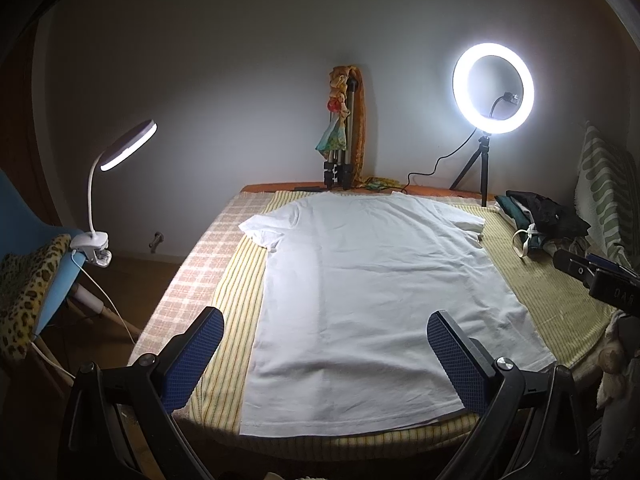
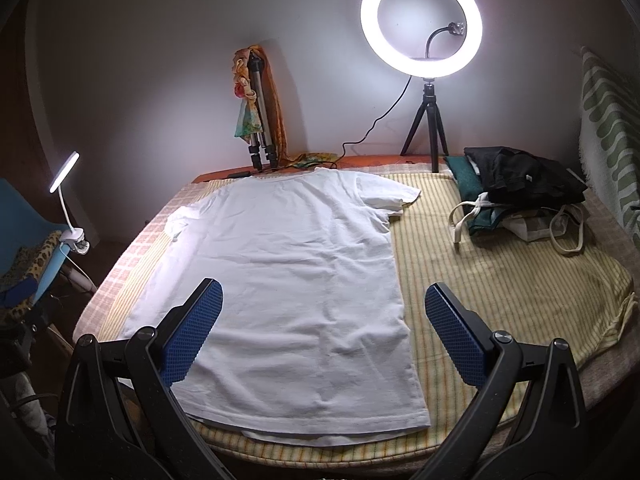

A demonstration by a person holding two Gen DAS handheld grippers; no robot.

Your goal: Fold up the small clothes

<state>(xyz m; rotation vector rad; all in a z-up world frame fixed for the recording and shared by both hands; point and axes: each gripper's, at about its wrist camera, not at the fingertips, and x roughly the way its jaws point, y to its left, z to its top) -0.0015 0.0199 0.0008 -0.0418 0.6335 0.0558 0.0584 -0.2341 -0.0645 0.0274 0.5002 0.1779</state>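
Note:
A white T-shirt (image 1: 372, 280) lies spread flat on a yellow striped cloth (image 1: 236, 292), hem toward me and neck at the far end. My left gripper (image 1: 324, 322) hovers open above the hem, blue pads wide apart and holding nothing. In the right wrist view the same T-shirt (image 2: 288, 272) fills the left half of the striped cloth (image 2: 500, 280). My right gripper (image 2: 322, 294) is open over the shirt's right hem corner, empty. The other gripper's black body (image 1: 592, 276) shows at the right edge of the left wrist view.
A pile of dark clothes and a tote bag (image 2: 520, 196) sits at the far right. A lit ring light on a tripod (image 2: 422, 28) stands at the back, beside a folded tripod (image 2: 260, 112). A clip lamp (image 1: 120, 160) is fixed to a blue chair (image 1: 36, 248) on the left.

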